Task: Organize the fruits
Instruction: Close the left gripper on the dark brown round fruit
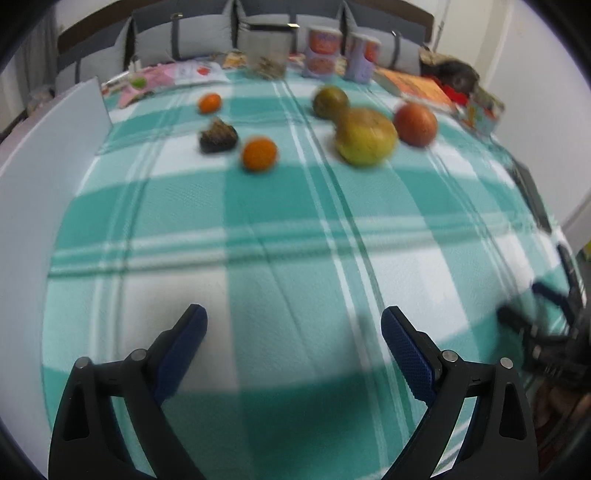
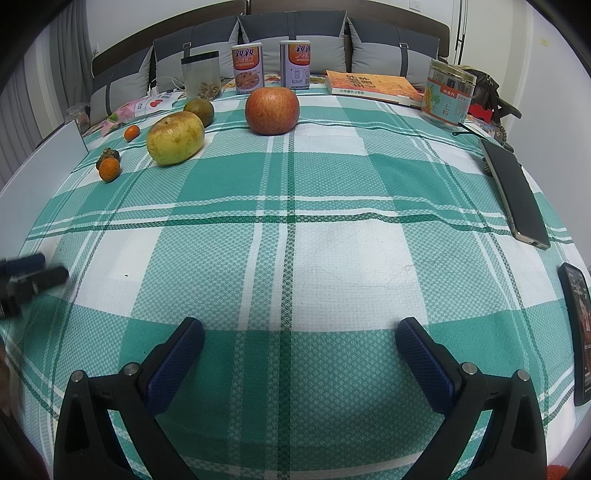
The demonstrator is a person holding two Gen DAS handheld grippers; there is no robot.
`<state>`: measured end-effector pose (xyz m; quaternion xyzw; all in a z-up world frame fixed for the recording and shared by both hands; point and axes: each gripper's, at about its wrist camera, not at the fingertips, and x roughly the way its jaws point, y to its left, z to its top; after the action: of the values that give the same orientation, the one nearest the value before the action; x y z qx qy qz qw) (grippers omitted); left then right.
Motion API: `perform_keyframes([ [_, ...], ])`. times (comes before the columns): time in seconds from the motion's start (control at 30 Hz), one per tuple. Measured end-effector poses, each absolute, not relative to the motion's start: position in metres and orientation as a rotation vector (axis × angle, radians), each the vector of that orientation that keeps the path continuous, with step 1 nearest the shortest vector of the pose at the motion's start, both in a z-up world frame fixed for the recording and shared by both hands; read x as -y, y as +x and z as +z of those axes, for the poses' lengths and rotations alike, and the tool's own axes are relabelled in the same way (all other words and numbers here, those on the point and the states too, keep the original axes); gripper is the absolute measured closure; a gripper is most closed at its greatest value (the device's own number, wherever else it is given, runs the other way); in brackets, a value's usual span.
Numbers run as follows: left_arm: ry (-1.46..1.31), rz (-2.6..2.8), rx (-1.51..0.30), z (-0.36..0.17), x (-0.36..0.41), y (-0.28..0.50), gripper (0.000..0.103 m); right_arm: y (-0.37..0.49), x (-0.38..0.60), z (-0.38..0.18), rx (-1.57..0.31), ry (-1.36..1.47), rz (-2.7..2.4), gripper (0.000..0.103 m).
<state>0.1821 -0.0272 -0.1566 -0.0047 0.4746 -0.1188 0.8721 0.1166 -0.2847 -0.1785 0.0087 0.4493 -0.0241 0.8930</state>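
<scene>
Each claw, left claw [image 1: 293, 325] and right claw [image 2: 300, 338], has black, triangular-cutout plastic arms, silver round pivot pins behind the tips, and dark blue textured pads [image 2: 424, 363] lining the inner faces.

Each camera sits just behind its own tool, low over the table [image 2: 295, 258] and looking forward along the fingers toward the cushions [image 2: 291, 33] at the far end. The left view faces slightly rightward, the right view straight ahead. Both share the checked cloth [image 1: 258, 229], the red apple [image 2: 272, 110] and the two cans [image 2: 248, 68].
</scene>
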Motion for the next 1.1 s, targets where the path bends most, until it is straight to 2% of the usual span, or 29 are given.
perform_keyframes([
  [0.27,-0.246,-0.174,-1.043,-0.131,-0.019,0.289,0.009,0.117,0.285,-0.178,-0.932,0.018,-0.05,0.0],
  [0.53,-0.127,-0.07,-1.213,-0.152,-0.005,0.374,0.009,0.117,0.285,-0.178,-0.932,0.019,-0.05,0.0],
  [0.57,-0.11,-0.05,-1.232,-0.155,-0.003,0.38,0.012,0.117,0.285,-0.178,-0.932,0.019,-0.05,0.0],
  [0.7,-0.119,-0.055,-1.288,-0.166,-0.004,0.387,0.047,0.117,0.285,-0.178,-0.932,0.019,-0.051,0.0],
  [0.73,-0.11,-0.046,-1.28,-0.166,-0.005,0.386,0.048,0.117,0.285,-0.178,-0.933,0.019,-0.051,0.0],
  [0.77,-0.102,-0.052,-1.265,-0.165,-0.005,0.385,0.061,0.117,0.285,-0.178,-0.932,0.019,-0.051,0.0],
  [0.97,-0.078,-0.061,-1.208,-0.15,-0.014,0.366,0.062,0.117,0.285,-0.179,-0.932,0.019,-0.051,0.0],
  [1.1,-0.011,-0.104,-1.191,-0.128,-0.023,0.326,0.061,0.117,0.285,-0.178,-0.933,0.019,-0.051,0.0],
])
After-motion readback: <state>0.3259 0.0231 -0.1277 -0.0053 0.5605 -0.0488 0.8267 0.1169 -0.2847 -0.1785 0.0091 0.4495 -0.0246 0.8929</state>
